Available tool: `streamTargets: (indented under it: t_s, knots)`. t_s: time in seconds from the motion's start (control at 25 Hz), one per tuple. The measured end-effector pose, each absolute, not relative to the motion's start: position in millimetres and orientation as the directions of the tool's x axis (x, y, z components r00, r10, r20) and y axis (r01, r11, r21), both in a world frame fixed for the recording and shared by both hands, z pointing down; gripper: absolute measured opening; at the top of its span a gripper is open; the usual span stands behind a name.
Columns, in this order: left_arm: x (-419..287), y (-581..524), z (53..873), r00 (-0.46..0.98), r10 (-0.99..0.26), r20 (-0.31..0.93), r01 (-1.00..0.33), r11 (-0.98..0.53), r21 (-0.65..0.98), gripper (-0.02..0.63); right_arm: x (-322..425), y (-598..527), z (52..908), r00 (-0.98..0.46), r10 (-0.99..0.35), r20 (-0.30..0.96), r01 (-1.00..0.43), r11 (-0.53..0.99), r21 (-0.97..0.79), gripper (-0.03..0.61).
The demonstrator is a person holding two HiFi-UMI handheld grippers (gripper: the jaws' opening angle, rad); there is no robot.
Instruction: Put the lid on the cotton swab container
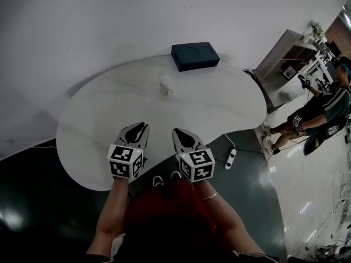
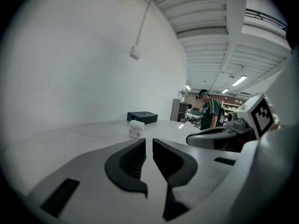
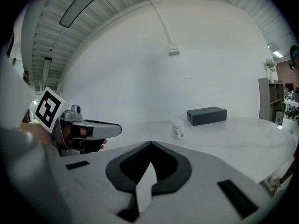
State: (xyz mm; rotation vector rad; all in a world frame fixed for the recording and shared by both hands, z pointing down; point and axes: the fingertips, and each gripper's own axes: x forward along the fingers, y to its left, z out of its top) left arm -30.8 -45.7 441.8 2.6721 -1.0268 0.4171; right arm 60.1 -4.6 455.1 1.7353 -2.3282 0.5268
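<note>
Plainly, neither tool carries anything. The right gripper (image 3: 150,143) is clenched, its dark tips meeting with nothing between them. The left gripper (image 2: 149,141) has its jaws a narrow slit apart, and that slit is bare too. Both hover side by side over the near edge of the table (image 1: 230,103), pointing away from the person and slightly down.

Out beyond them, toward the far side and roughly in line with the gap between the two tools, the cotton swab container (image 1: 166,85) stands upright on the white top, well apart from either gripper. Farther off and a little to the right lies a dark box (image 1: 195,56). No loose lid shows anywhere on the table. The container's top looks capped, though it is too small to be sure.

If the lid does need seating or pressing, several things could go wrong. The container is small and light and stands free, so a push from one side with no second tool bracing it would probably slide or topple it. The right gripper cannot take hold of anything until it is opened. A lid pressed down crooked could jam or pop off.

On the floor to the right lies a power strip (image 1: 230,158), and another person (image 1: 323,114) stands farther right, clear of the work.
</note>
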Motion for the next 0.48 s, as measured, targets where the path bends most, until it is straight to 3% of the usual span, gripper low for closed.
streamTargets:
  t_s: [0.48]
  knots:
    - [-34.0,-35.7,440.0,0.694,-0.627,0.354,-0.698,-0.707,0.116,0.063,63.8,5.0,458.3,-0.308,-0.878,0.366,-0.949,0.259,-0.178,0.015]
